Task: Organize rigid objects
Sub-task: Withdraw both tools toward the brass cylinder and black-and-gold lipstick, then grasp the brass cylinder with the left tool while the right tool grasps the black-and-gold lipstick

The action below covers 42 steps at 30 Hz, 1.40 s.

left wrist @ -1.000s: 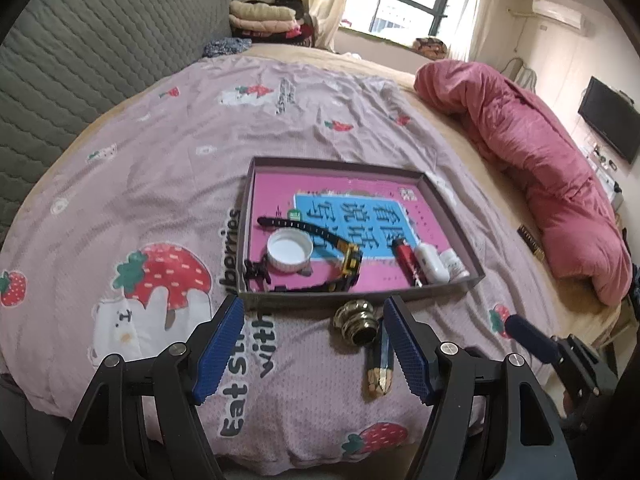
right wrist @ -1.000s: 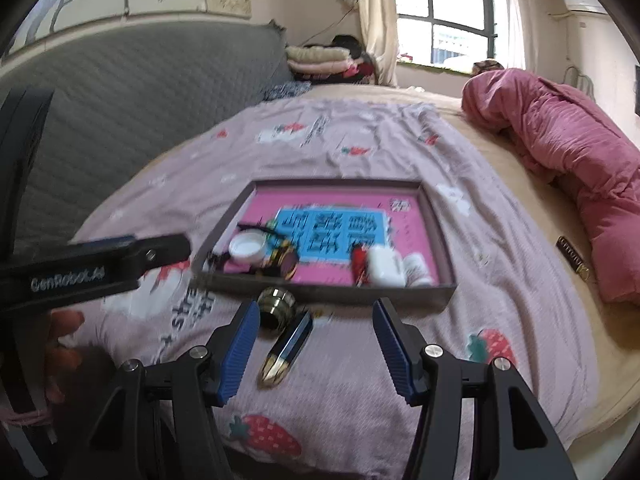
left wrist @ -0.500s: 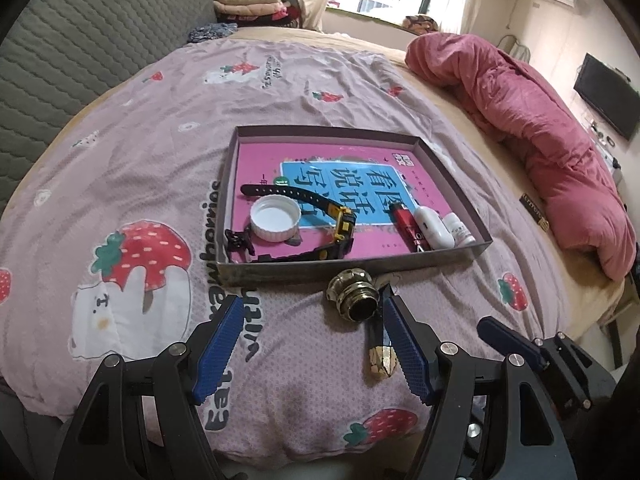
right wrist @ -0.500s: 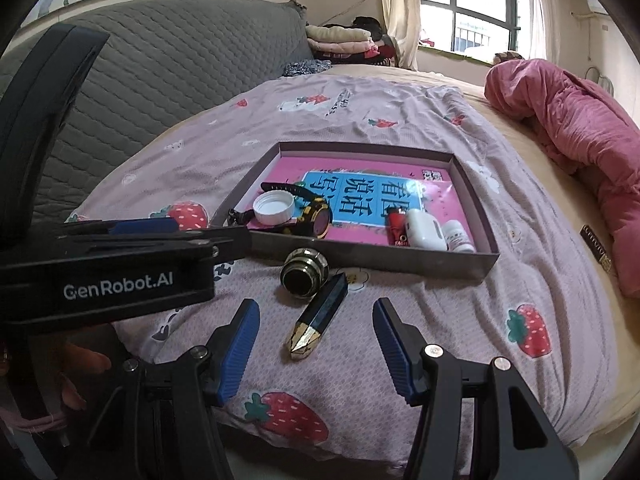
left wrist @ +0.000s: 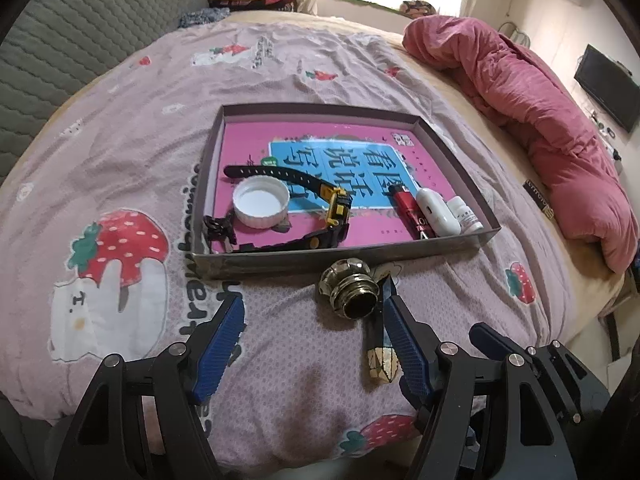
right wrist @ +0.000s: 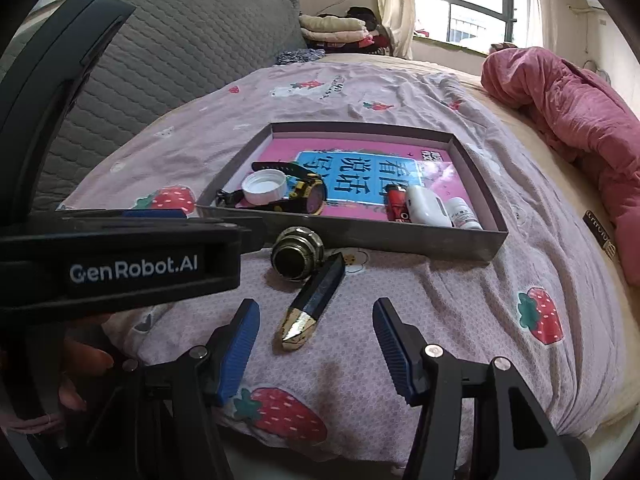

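Note:
A shallow grey box [left wrist: 340,258] [right wrist: 360,238] with a pink book as its floor lies on the bed. It holds a white cap [left wrist: 261,203], a black and yellow watch [left wrist: 334,216], a red lighter [left wrist: 408,210], a white case [left wrist: 436,212] and a small bottle [left wrist: 464,218]. In front of the box lie a brass knob [left wrist: 352,294] [right wrist: 297,253] and a dark gold-tipped tube [left wrist: 382,354] [right wrist: 316,300]. My left gripper [left wrist: 314,344] is open, just short of the knob. My right gripper [right wrist: 316,350] is open, with the tube's gold tip between its fingers' line.
A pink quilt [left wrist: 532,92] lies bunched along the bed's right side. A small dark bar [left wrist: 538,204] lies beside it. A grey padded headboard [left wrist: 60,28] stands at the left. The left gripper's body [right wrist: 120,264] fills the left of the right wrist view.
Both grippers have moved forward and lower toward the knob and the tube. The objects have not moved. Both stay open.

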Tool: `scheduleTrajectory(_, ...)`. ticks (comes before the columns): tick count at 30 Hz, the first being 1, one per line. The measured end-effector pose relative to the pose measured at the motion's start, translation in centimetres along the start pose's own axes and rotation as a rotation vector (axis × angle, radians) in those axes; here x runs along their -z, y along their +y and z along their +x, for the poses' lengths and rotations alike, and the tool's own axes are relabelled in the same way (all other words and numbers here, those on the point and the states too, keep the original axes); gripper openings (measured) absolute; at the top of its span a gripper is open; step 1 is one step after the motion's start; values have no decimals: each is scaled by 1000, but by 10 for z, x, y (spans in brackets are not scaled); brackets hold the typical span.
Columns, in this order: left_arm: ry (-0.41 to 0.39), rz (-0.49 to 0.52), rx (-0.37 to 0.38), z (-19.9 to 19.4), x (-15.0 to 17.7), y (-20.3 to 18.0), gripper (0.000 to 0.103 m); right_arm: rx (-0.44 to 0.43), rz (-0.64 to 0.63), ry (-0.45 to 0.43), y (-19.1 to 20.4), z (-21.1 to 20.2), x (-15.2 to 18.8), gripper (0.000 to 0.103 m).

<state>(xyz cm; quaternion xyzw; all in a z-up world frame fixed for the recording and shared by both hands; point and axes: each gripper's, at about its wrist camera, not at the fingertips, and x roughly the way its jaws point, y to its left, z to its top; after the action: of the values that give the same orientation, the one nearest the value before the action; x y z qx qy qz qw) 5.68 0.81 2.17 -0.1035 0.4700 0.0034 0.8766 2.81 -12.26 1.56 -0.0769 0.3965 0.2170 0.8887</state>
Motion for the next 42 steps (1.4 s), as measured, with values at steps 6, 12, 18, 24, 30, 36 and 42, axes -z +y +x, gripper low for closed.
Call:
scheduleTrajectory(6,17,3,-1,12,-1,-3,74,-10,28,4,-4,9,1,58)
scheduleTrajectory(12,44,-30,6,29,-5,3,74,-10,19,2,-1,19,1,58)
scheduleTrajectory(18,49,-23,11,37,-7,-1,74,7,16,10,2,30,2,58)
scheduleTrajectory(24,61,-20,23,45,-8,-2,74,17,28,26,0,40,2,58)
scheduleTrajectory(30,75,-26,36,53,-9,-2,74,15,33,44,-4,51,4,58)
scheduleTrajectory(36,79,-9,41,57,-10,-5,74,23,24,42,-8,53,5,59)
scheduleTrajectory(42,91,-7,62,64,-11,-8,74,94,-5,33,-17,46,5,59)
